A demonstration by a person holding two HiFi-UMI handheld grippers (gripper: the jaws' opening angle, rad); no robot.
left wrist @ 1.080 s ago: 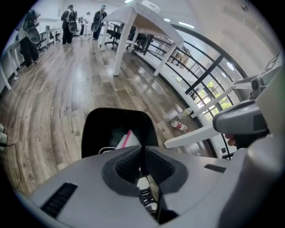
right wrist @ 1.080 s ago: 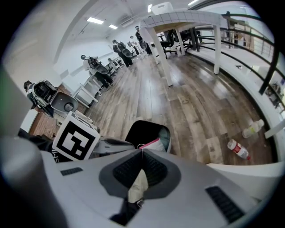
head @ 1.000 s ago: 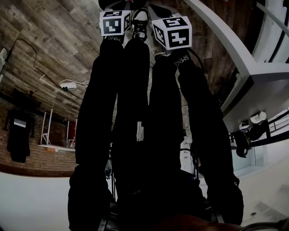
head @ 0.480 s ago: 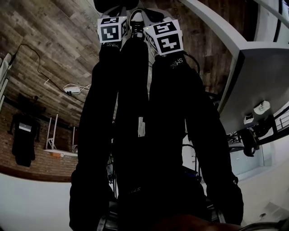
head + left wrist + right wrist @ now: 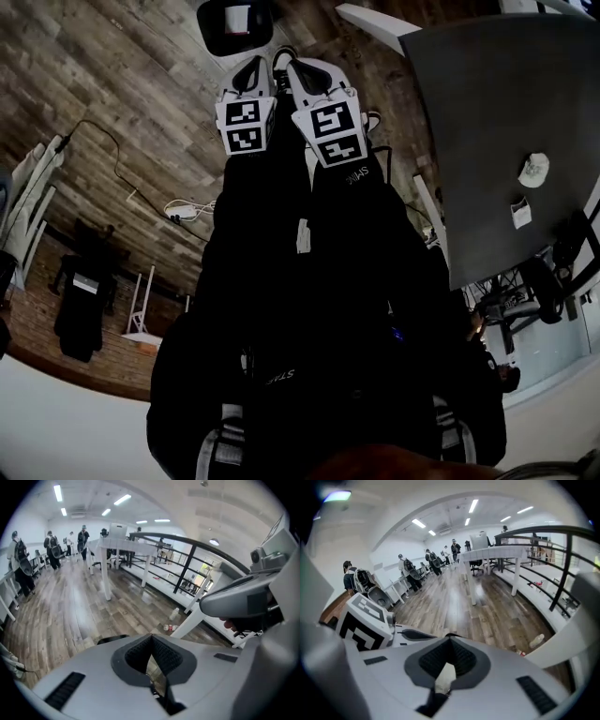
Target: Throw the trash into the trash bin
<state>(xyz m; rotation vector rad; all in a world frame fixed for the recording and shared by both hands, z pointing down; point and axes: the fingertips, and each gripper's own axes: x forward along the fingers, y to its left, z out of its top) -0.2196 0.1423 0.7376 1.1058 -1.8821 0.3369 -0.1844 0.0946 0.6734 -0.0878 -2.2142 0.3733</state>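
In the head view both grippers are held up side by side over the wooden floor, on black-sleeved arms. My left gripper (image 5: 255, 67) and my right gripper (image 5: 302, 71) point away from me, marker cubes facing up. Just beyond their tips a dark, round-cornered container (image 5: 234, 19) with something white inside stands on the floor. In the left gripper view my left gripper (image 5: 151, 637) has its jaws shut, with only floor showing behind the tips. The right gripper view shows my right gripper (image 5: 450, 638) with its tips together; a pale patch (image 5: 446, 675) sits in the gap behind them, and I cannot tell what it is.
A grey table (image 5: 487, 112) at the right carries small white items (image 5: 533, 170). Two plastic bottles (image 5: 174, 614) lie on the floor by a white table leg (image 5: 193, 620). A cable and power strip (image 5: 183, 208) lie at the left. Several people (image 5: 19, 557) stand far down the room.
Both grippers have risen towards the head camera, their cubes now larger and lower in the picture. The view has swung, bringing the grey tabletop and the dark container further into sight.
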